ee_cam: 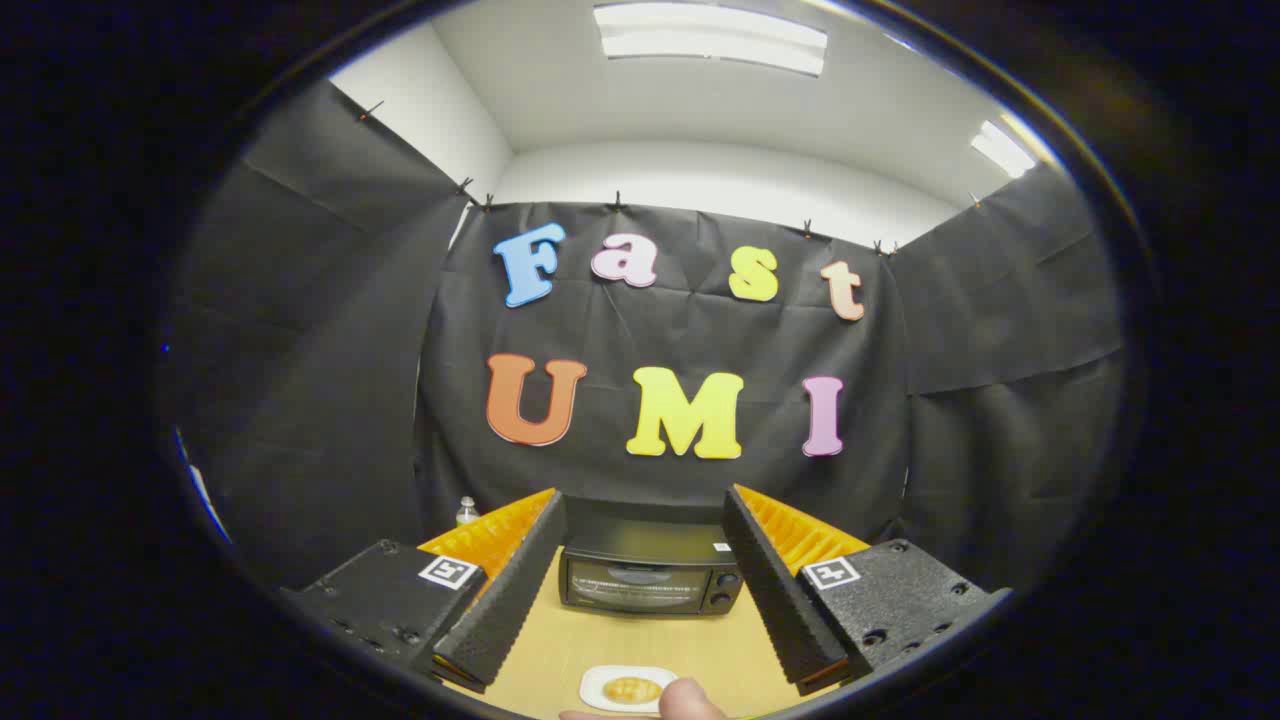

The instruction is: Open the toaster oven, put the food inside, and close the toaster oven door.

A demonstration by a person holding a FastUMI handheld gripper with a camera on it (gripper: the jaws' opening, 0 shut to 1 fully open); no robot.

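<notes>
The booth's black cloth wall (660, 330) hangs at the far side, and in front of it lies a pale wooden tabletop (650, 640). At the far end of that table sits a small black toaster oven with a glass door (650, 582), its door closed; two round knobs stand one above the other at its right end. A clear plastic bottle with a white cap (466, 511) stands to the far left of the oven, partly hidden behind the left finger. Nearest of all, a small white plate carrying a golden, round piece of food (630, 688) lies on the table, between the fingers and short of the oven. A person's fingertip (690, 700) shows just right of the plate, touching or nearly touching its rim.

The gripper (640, 660) is held wide open with nothing between its fingers; the oven shows in the gap beyond them.

The step in hand appears to be opening the door, since it is closed and the food is outside. To do it well, I would bring the fingers to the top edge of the door, where a handle most likely runs, and pull down and toward the near side in an arc, keeping clear of the plate below so the door does not land on it.

A small white sticker sits on the oven's top right; any writing on it or on the oven front is too small to read.
</notes>
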